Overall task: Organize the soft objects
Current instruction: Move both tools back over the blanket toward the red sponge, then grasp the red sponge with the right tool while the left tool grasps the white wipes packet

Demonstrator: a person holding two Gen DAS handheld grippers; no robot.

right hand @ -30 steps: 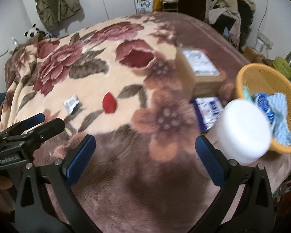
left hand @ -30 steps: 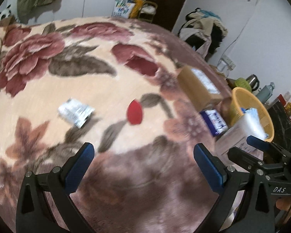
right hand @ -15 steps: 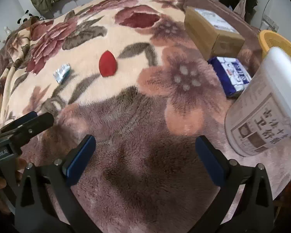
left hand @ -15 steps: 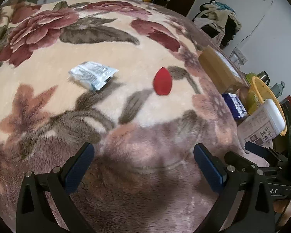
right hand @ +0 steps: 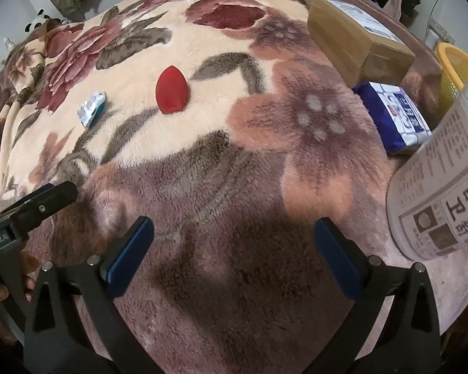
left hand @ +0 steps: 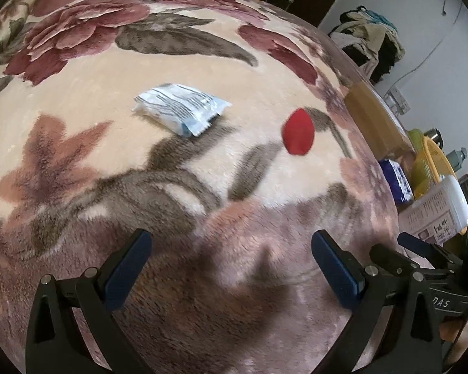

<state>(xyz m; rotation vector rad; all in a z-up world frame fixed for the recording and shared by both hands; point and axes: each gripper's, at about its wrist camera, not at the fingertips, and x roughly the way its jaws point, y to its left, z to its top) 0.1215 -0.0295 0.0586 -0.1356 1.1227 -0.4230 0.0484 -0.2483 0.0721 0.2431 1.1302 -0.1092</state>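
Red and egg-shaped, the sponge [left hand: 297, 136] lies on the fluffy flower blanket [left hand: 78, 162], at about one o'clock from the left gripper [left hand: 231, 265]. It looks very light and squishy, so a soft pinch across its fat middle should do. The white packet [left hand: 181, 112] lies near it, at eleven o'clock; it looks thin and crinkly, best taken by an edge.

Both the left gripper and the right gripper [right hand: 234, 252] are spread wide and hold nothing. At three o'clock stand a white tub [right hand: 443, 187], a blue pack [right hand: 393, 115], a brown box [right hand: 355, 40] and a yellow basket [right hand: 452, 71]. Nothing blocks the way to the sponge.
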